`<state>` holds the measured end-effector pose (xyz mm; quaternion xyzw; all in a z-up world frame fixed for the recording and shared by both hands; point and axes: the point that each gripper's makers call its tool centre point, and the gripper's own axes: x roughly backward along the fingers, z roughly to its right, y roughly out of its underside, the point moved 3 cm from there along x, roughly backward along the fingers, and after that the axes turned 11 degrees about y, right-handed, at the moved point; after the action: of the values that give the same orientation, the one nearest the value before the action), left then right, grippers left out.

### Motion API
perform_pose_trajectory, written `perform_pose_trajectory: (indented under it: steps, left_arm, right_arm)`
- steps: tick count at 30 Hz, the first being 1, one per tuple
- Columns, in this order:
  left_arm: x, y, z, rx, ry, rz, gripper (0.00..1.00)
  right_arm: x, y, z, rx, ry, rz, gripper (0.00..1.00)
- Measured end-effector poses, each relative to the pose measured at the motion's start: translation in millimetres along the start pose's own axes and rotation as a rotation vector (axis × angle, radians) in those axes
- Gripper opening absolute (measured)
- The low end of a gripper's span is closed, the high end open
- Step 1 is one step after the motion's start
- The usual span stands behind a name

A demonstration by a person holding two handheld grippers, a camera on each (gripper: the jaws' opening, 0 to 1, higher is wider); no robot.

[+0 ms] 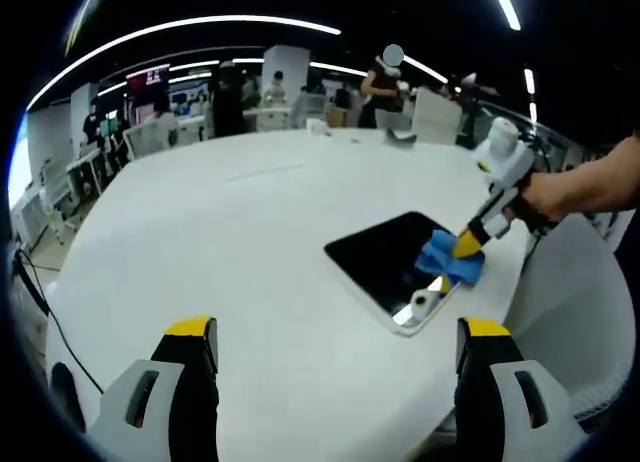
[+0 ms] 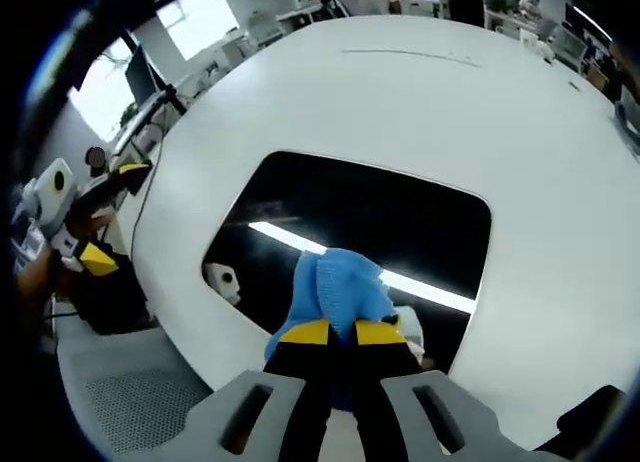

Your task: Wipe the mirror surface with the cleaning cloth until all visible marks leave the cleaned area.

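Observation:
A dark rectangular mirror (image 1: 392,257) (image 2: 370,222) lies flat on the round white table (image 1: 230,252) (image 2: 420,102). My right gripper (image 2: 340,334) (image 1: 468,246) is shut on a blue cleaning cloth (image 2: 342,287) (image 1: 450,260) and presses it onto the mirror near one edge. A person's hand (image 1: 545,194) holds that gripper at the right of the left gripper view. My left gripper (image 1: 335,347) is open above the bare table, well short of the mirror, with nothing between its yellow-tipped fingers (image 1: 190,332). It also appears at the left edge of the right gripper view (image 2: 95,232). Ceiling lights reflect in the glass.
The table's edge curves close to the mirror, with a grey mesh chair seat (image 2: 130,407) below it. Desks, monitors and several people (image 1: 385,82) stand in the room behind the table's far side. A black cable (image 1: 40,302) hangs off the table's left.

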<state>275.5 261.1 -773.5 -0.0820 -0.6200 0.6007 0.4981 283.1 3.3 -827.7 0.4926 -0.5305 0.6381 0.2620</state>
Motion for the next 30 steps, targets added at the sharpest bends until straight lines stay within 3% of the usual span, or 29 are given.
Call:
perform_pose_trajectory:
  steps: [30]
  left_arm:
    - [0, 2.2, 1.1, 0.04, -0.006, 0.017, 1.0]
  right_arm:
    - [8, 18.2, -9, -0.016, -0.028, 0.001, 0.01]
